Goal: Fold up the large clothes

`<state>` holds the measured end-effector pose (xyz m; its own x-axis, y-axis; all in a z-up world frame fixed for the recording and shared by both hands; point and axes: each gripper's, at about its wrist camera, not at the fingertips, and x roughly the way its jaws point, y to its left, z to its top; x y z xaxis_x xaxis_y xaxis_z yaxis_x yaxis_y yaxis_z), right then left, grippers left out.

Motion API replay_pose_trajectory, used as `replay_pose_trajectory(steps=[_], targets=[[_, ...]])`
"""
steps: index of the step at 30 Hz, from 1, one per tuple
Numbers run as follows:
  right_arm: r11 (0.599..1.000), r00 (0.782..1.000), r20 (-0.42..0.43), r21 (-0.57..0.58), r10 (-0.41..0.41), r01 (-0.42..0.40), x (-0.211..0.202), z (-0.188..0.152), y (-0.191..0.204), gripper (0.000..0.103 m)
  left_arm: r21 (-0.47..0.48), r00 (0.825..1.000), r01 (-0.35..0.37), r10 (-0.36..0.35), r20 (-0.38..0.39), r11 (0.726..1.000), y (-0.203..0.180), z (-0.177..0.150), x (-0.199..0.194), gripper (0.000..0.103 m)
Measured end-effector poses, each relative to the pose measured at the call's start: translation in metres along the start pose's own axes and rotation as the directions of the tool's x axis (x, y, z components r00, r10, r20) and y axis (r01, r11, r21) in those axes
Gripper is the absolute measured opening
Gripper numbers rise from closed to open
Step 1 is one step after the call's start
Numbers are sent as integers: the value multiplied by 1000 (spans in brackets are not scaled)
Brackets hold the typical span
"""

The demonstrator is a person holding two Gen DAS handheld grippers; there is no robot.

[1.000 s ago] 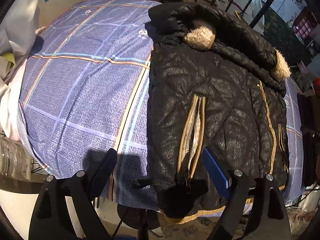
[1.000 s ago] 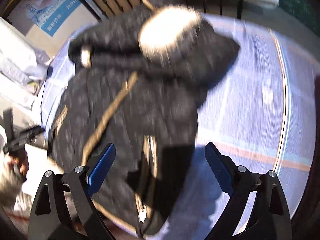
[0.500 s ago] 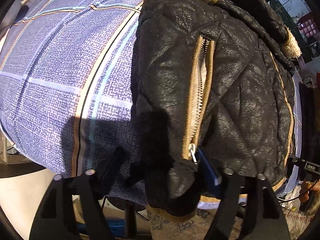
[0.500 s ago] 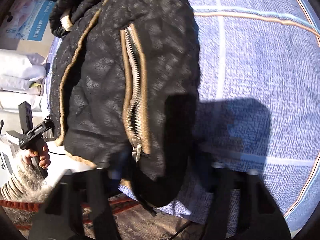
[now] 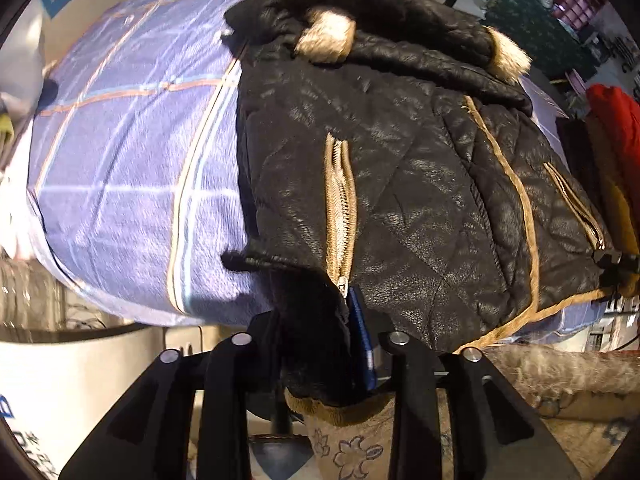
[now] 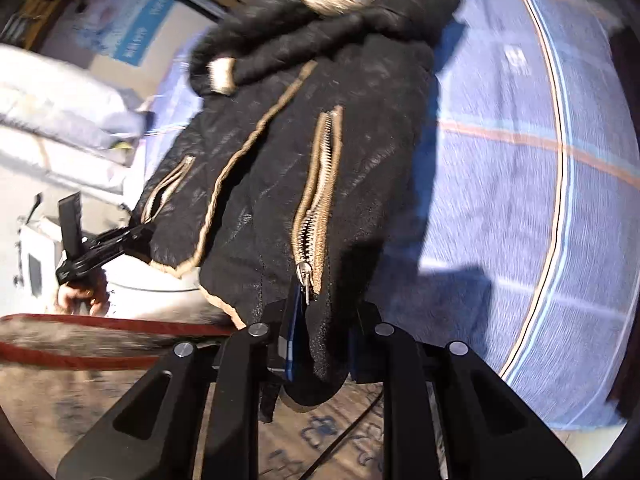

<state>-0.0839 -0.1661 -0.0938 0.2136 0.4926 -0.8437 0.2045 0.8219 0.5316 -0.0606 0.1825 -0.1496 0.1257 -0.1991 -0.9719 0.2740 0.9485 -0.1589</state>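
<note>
Black quilted jacket (image 5: 400,184) on plaid bedsheet (image 5: 132,168), hem in both grippers.

Nothing legible anywhere. Blue lettering on the white tub (image 5: 60,392), low and left of the left jaws, cut off at the frame edge. White characters on the blue poster (image 6: 140,28), far up and left of the right jaws, too blurred to make out.

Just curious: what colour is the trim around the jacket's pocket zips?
Tan, on a black quilted jacket; the pocket zip shows best in the left wrist view.
</note>
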Motion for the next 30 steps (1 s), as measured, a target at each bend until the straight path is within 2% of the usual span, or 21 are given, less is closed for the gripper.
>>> replay_pose_trajectory(steps=[1, 2, 3, 4, 5, 6, 7, 8, 9, 12, 14, 17, 18, 20, 21, 22, 23, 25, 28, 30], targets=[[998, 998, -29, 18, -58, 59, 11, -4, -13, 29, -43, 1000, -15, 14, -17, 999, 7, -5, 11, 45], [993, 993, -57, 61, -99, 102, 25, -7, -26, 33, -84, 999, -22, 19, -35, 996, 15, -4, 17, 48], [986, 989, -84, 99, -123, 131, 32, -9, -35, 35, -125, 999, -10, 4, -48, 992, 25, -7, 19, 52], [980, 987, -103, 148, -120, 135, 36, -12, -44, 38, -154, 998, 17, -26, -52, 988, 34, -7, 17, 59], [978, 990, -97, 174, -100, 116, 34, -13, -48, 48, -178, 998, 44, -52, -44, 983, 43, -6, 11, 62], [976, 993, -74, 191, -92, 105, 26, -15, -53, 52, -188, 997, 67, -71, -17, 980, 53, -7, 3, 71], [976, 994, -52, 187, -101, 109, 17, -14, -55, 65, -181, 997, 78, -77, 14, 980, 60, -8, -6, 81], [978, 994, -29, 177, -107, 110, 9, -12, -58, 71, -165, 997, 76, -70, 38, 983, 65, -8, -14, 84], [980, 995, -15, 172, -100, 101, 3, -12, -60, 71, -141, 996, 75, -69, 49, 987, 65, -6, -18, 84], [982, 999, -13, 181, -43, 45, 0, -8, -72, 71, -99, 997, 82, -81, 19, 992, 57, 4, -10, 84], [982, 999, -52, 188, -6, 16, 14, -7, -73, 71, -82, 994, 111, -112, -3, 990, 46, 10, 3, 84], [980, 994, -97, 198, 50, -29, 35, -11, -74, 71, -62, 991, 112, -116, -72, 992, 28, 11, 35, 84], [980, 991, -124, 198, 56, -31, 46, -12, -71, 71, -58, 989, 114, -119, -93, 992, 23, 9, 43, 83], [985, 987, -155, 173, 34, -7, 59, -15, -63, 70, -31, 993, 81, -83, -88, 996, 15, 5, 47, 78], [989, 987, -157, 147, 14, 9, 62, -16, -59, 65, -26, 993, 75, -77, -89, 997, 14, 5, 47, 69], [992, 986, -164, 127, -1, 22, 61, -18, -59, 50, -27, 993, 65, -67, -94, 998, 13, 6, 46, 58], [993, 986, -169, 111, -18, 37, 61, -18, -59, 33, -36, 993, 73, -76, -91, 997, 14, 8, 42, 52], [992, 986, -169, 122, -6, 27, 58, -18, -64, 23, -70, 989, 109, -115, -89, 992, 20, 12, 35, 33], [994, 987, -156, 107, 25, -9, 49, -17, -60, 17, -40, 985, 157, -159, -64, 987, 20, 14, 12, 23], [998, 989, -147, 61, 23, -14, 36, -19, -48, 16, 4, 985, 168, -168, -49, 986, 16, 13, -6, 21]])
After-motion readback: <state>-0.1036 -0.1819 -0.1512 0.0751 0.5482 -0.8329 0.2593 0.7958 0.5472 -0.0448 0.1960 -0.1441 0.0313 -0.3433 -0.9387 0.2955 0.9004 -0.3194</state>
